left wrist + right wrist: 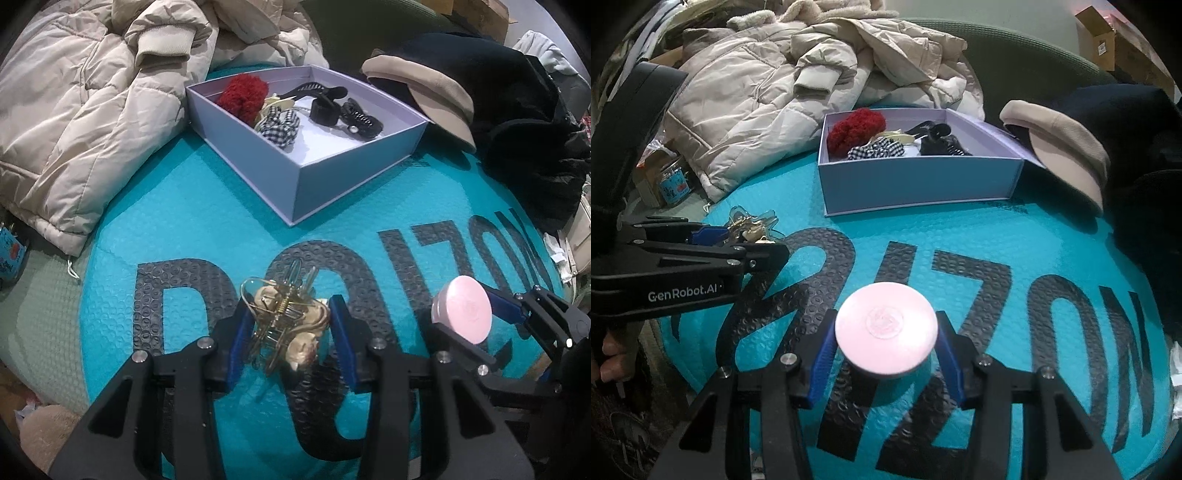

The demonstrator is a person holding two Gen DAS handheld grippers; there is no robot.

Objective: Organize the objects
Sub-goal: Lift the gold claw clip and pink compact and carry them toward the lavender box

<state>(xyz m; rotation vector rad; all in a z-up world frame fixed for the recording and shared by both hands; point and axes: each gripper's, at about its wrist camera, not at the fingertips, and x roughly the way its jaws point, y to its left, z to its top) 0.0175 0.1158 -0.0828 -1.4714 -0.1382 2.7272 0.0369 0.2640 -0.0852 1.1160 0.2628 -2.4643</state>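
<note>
A gold wire hair claw with cream pieces point(284, 321) sits between the blue pads of my left gripper point(288, 306), which is shut on it just above the teal bubble mailer point(184, 206). My right gripper point(885, 319) is shut on a round pink jar point(886, 332), held slightly off the mailer with a shadow beneath it. The right wrist view shows the left gripper point(738, 236) and the hair claw point(750, 225) at the left. The left wrist view shows the right gripper point(469, 314) with the jar point(463, 308). Behind stands an open lavender box point(332, 177) point(916, 181).
The box holds a red fluffy scrunchie point(242, 94), a checked scrunchie point(277, 127) and black clips point(354, 114). A beige puffer jacket point(74, 110) lies at the left and back. A beige cap point(424, 88) and black clothing point(535, 147) crowd the right. A hand's fingers point(613, 354) show lower left.
</note>
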